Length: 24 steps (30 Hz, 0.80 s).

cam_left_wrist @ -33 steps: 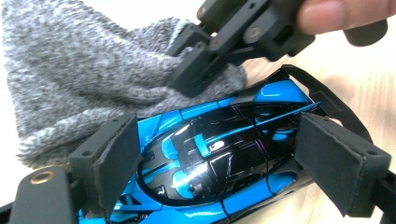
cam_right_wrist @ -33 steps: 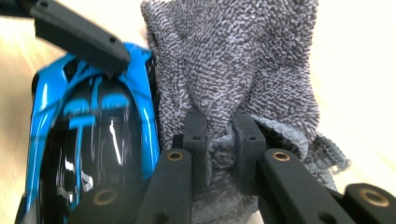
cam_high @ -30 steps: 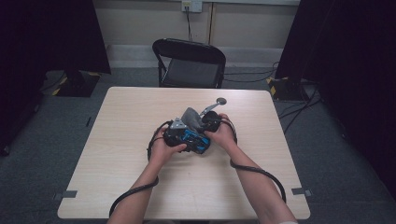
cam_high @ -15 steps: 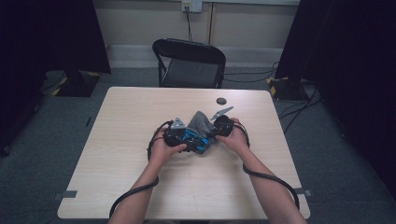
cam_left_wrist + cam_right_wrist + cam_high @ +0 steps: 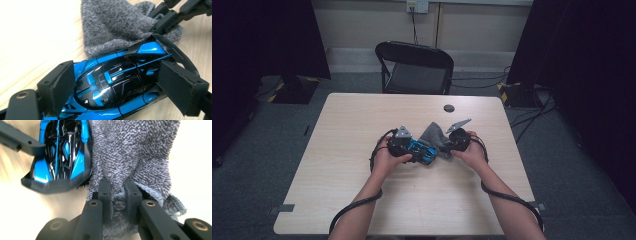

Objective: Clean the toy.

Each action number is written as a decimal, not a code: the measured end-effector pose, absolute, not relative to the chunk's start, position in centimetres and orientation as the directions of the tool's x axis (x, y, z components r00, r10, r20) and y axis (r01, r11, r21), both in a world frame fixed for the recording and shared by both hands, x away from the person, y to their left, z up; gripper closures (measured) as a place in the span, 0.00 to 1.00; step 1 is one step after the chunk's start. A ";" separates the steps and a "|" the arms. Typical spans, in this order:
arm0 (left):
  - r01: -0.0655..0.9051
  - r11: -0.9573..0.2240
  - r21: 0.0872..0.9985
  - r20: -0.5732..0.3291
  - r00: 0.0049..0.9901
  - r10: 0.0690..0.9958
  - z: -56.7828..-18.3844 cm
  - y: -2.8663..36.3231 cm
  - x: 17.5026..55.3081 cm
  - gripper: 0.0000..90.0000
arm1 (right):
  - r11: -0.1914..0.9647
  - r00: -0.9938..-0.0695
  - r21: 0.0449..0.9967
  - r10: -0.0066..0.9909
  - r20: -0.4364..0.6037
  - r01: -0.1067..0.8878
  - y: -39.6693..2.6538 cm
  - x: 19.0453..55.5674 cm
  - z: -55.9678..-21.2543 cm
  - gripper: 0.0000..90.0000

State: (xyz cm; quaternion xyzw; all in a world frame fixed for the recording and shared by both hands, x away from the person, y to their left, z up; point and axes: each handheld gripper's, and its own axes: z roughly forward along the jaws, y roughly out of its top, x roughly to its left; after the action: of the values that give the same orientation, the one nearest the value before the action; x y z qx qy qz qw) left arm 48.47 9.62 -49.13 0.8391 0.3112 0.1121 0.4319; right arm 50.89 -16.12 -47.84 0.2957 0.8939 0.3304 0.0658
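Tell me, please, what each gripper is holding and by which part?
The left gripper clamps the toy car across its sides. The right gripper pinches the grey cloth by a bunched edge, beside the car.

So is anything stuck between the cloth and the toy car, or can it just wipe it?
Nothing visible stands in the way. The right gripper has its fingers pinched on the grey cloth, which already lies right up against the blue toy car that sits between the left gripper's fingers. The table around them is bare.
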 end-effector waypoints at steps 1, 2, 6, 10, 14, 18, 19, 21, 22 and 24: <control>0.423 -0.437 0.794 -0.077 0.782 0.618 -49.1 9.6 48.5 0.16 | 0.603 -0.815 0.629 0.573 0.086 0.490 -16.3 50.8 -47.9 0.87; 0.421 -0.440 0.793 -0.074 0.783 0.617 -49.1 9.6 48.5 0.16 | 0.603 -0.816 0.630 0.572 0.087 0.490 -16.4 50.7 -47.9 0.87; 0.422 -0.442 0.792 -0.073 0.784 0.617 -49.1 9.6 48.5 0.16 | 0.601 -0.817 0.631 0.570 0.092 0.491 -17.1 50.3 -47.9 0.87; 0.424 -0.436 0.794 -0.078 0.782 0.619 -49.1 9.6 48.5 0.16 | 0.600 -0.817 0.629 0.569 0.101 0.495 -17.7 49.9 -47.8 0.87; 0.425 -0.443 0.790 -0.076 0.783 0.617 -49.0 9.6 48.6 0.16 | 0.595 -0.816 0.631 0.568 0.108 0.498 -18.3 49.3 -47.9 0.87; 0.426 -0.445 0.788 -0.074 0.783 0.617 -49.0 9.6 48.6 0.16 | 0.596 -0.817 0.628 0.566 0.113 0.500 -18.8 48.8 -47.8 0.87; 0.425 -0.440 0.791 -0.077 0.783 0.617 -49.1 9.6 48.6 0.16 | 0.597 -0.819 0.629 0.563 0.113 0.497 -19.0 48.7 -47.8 0.87; 0.426 -0.445 0.788 -0.074 0.783 0.617 -49.0 9.6 48.6 0.16 | 0.598 -0.818 0.627 0.563 0.115 0.499 -19.3 48.4 -47.8 0.87; 0.425 -0.444 0.789 -0.075 0.783 0.617 -49.0 9.6 48.6 0.16 | 0.599 -0.818 0.626 0.563 0.113 0.499 -19.4 48.3 -47.7 0.87; 0.425 -0.447 0.787 -0.072 0.783 0.617 -49.0 9.6 48.6 0.16 | 0.600 -0.819 0.626 0.563 0.113 0.498 -19.8 48.0 -47.7 0.87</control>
State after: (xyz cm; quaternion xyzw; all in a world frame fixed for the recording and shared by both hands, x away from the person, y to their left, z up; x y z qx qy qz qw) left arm 48.61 9.59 -48.98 0.8431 0.3090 0.1133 0.4252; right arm 47.98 -19.80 -47.71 0.2970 0.8932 0.3341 0.0481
